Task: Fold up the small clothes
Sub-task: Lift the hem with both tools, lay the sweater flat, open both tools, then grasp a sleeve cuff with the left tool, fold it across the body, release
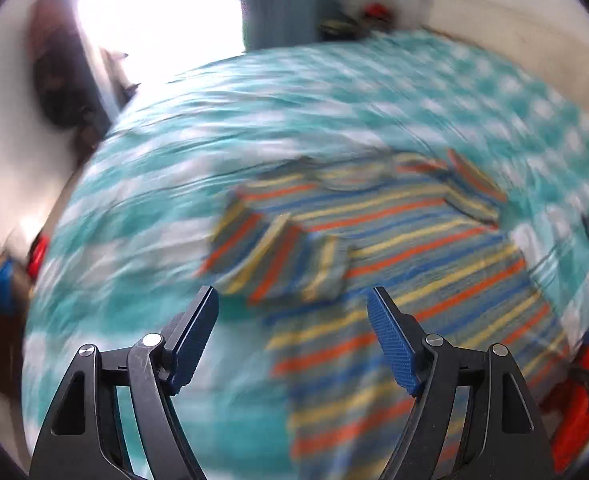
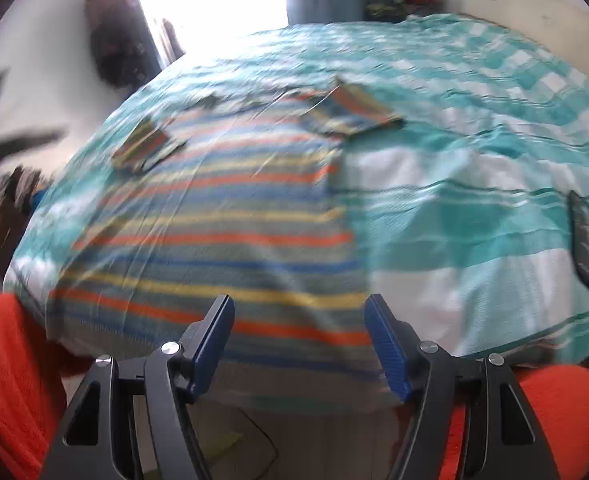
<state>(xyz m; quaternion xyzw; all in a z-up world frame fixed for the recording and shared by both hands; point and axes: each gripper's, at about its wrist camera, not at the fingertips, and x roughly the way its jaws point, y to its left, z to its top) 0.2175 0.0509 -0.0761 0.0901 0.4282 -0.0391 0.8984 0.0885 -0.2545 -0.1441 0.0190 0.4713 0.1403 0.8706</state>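
A small striped shirt (image 1: pixel 406 248) with orange, yellow and blue bands lies flat on a bed. Its left sleeve (image 1: pixel 278 256) is folded in over the body. It also shows in the right wrist view (image 2: pixel 222 216), with both sleeves at the far end. My left gripper (image 1: pixel 292 300) is open and empty, hovering above the shirt's left edge near the folded sleeve. My right gripper (image 2: pixel 298 312) is open and empty, above the shirt's near hem at the bed's front edge. Both views are blurred by motion.
The bed has a teal and white checked cover (image 2: pixel 474 168). A dark flat object (image 2: pixel 584 236) lies on it at the right. Orange clothing (image 2: pixel 10 380) of the person shows at the bottom corners. A bright window (image 1: pixel 154 0) and clutter (image 1: pixel 366 12) lie behind the bed.
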